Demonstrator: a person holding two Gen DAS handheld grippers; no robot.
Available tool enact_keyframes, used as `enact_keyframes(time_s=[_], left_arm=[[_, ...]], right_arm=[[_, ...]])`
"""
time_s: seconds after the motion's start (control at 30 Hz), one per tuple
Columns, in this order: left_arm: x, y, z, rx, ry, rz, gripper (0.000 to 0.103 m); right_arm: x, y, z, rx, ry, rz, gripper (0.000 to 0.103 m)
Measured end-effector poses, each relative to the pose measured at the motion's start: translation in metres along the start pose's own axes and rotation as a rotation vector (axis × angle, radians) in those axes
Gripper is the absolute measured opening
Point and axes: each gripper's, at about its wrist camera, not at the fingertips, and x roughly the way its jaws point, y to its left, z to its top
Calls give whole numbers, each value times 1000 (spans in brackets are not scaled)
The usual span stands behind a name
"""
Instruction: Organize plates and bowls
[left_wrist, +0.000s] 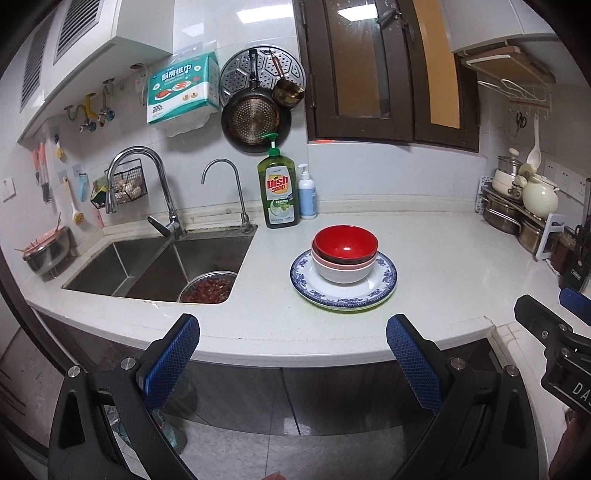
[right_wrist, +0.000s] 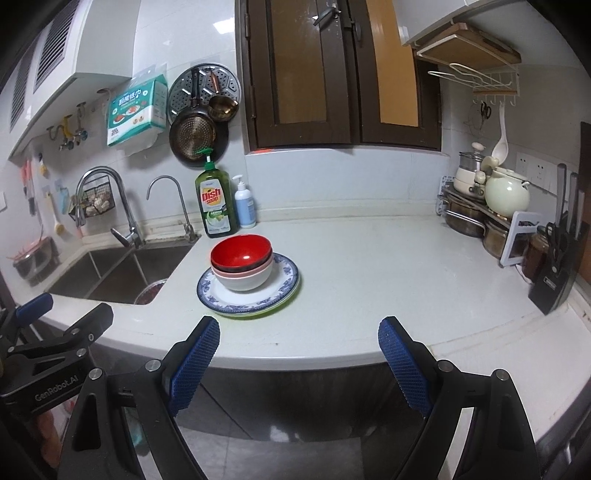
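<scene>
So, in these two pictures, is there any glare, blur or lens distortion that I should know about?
Left wrist view: sharp overall, strong fisheye bending of the white stone counter edge, dark corners, a ceiling-light reflection on the glossy white wall tiles. Right wrist view: the same curving, and a small highlight inside the glossy red bowl atop the stack.

"Dish soap" on green bottle (left_wrist: 278, 192)

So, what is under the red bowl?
The red bowl is nested in a pink bowl, which sits in a white bowl, on a blue-patterned plate. A greenish plate edge shows below; its face is covered.
</scene>
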Motion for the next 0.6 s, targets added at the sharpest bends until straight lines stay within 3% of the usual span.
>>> enact_keyframes(time_s=[0.6], left_arm=[[-12, 7, -4, -2, -23, -11, 103]], right_arm=[[-18, 15, -3, -6, -26, -23, 89]])
